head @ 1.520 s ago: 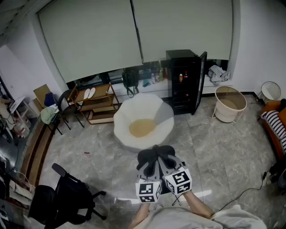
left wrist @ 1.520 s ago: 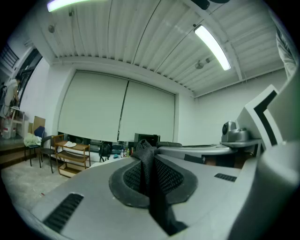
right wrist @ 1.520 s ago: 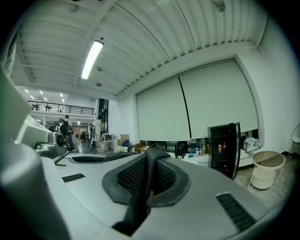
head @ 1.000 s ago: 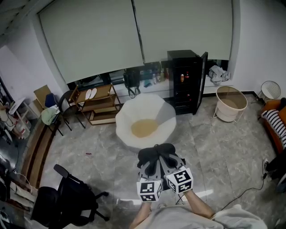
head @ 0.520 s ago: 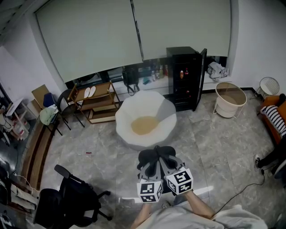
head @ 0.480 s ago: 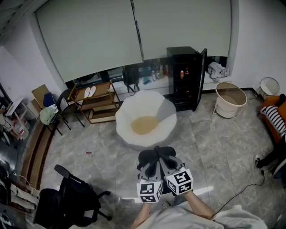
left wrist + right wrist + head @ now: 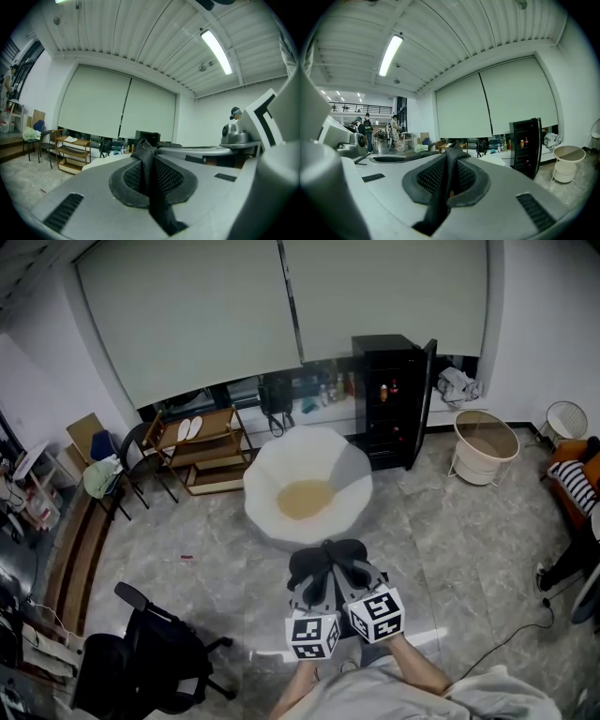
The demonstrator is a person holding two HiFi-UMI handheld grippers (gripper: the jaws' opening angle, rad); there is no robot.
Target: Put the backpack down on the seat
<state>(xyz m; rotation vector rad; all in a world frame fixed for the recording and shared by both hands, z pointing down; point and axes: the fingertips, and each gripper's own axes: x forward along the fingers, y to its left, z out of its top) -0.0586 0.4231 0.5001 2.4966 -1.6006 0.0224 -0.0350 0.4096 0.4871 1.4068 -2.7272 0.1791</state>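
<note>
A black backpack (image 7: 328, 562) hangs low in front of me, held up by its straps. My left gripper (image 7: 312, 594) and right gripper (image 7: 349, 588) sit side by side just above it, both shut. In the left gripper view the left gripper (image 7: 143, 149) pinches a black mesh strap (image 7: 152, 187) between its grey jaws. The right gripper (image 7: 453, 151) clamps a strap (image 7: 444, 187) the same way. The seat, a white round chair (image 7: 349, 474) with a tan cushion (image 7: 302, 499), stands on the floor just beyond the backpack.
A black fridge (image 7: 389, 395) with its door open stands behind the chair, and a wooden shelf (image 7: 192, 451) at the back left. A pale basket (image 7: 483, 446) is at right, a black office chair (image 7: 141, 652) near left. A person's leg (image 7: 567, 568) and a cable (image 7: 506, 643) lie at right.
Both grippers keep their grip and place with the backpack. The chair sits a touch nearer in view. A person's leg has come in at the right edge.
</note>
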